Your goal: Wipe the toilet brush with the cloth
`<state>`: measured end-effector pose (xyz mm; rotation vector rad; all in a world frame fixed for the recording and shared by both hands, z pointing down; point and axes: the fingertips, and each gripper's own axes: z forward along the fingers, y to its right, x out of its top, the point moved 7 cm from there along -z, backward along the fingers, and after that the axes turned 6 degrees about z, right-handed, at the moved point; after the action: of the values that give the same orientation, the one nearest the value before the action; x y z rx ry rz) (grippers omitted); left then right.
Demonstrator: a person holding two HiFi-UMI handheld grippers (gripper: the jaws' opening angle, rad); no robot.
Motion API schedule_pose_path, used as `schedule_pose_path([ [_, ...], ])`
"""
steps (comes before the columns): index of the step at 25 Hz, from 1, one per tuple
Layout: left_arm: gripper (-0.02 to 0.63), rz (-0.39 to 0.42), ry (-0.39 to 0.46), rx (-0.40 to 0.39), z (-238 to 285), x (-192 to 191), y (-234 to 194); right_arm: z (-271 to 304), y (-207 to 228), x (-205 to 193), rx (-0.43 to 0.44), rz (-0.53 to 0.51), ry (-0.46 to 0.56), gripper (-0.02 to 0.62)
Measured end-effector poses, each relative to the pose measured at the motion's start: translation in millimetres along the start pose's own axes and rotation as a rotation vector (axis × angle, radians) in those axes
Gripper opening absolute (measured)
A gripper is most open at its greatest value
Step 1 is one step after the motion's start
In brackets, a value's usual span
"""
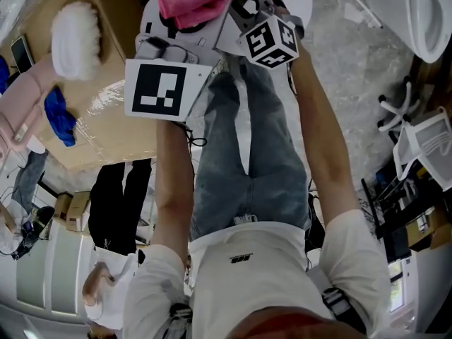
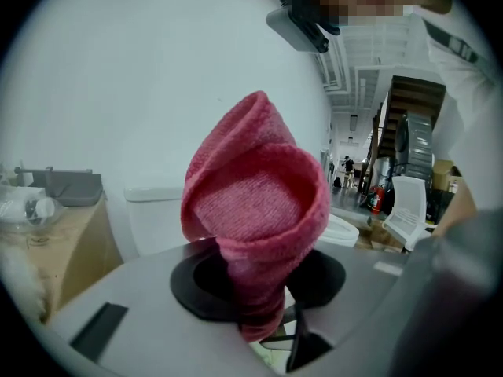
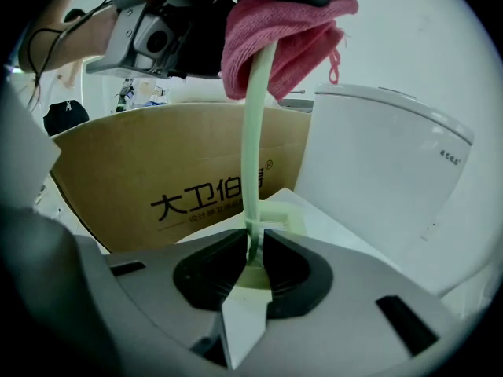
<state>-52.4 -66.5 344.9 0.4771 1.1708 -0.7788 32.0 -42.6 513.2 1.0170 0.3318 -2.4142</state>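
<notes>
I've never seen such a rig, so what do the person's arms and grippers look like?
Both the left gripper and right gripper have grey bodies with black jaw pads. Each bears a cube of black-and-white square markers. White short sleeves; a thin black cable beside the left forearm.

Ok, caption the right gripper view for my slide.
Right tool clamps the pale green toilet brush handle while a pink cloth wraps its top, toilet and cardboard box behind.
</notes>
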Motion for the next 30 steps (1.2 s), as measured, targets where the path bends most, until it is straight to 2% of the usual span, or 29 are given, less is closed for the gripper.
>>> schedule_pose_path([
  [7,0.169,0.002,0.037,-0.012,0,25,-6,0,1,0,0.002,0.001,-0.002,0.06],
  [11,0.166,0.015,0.041,-0.011,0,23,-5,0,1,0,0.005,0.002,-0.001,0.06],
  [19,0.132,-0.004,0.001,0.004,-1,-8,1,0,0,0,0.006,0.001,0.003,0.06],
  [26,0.125,-0.042,-0.04,0.044,6,-44,7,-1,0,0,0.001,0.005,0.012,0.06],
  [30,0.123,-0.033,-0.069,0.043,15,-68,10,-2,0,-2,-0.004,0.009,0.017,0.06],
])
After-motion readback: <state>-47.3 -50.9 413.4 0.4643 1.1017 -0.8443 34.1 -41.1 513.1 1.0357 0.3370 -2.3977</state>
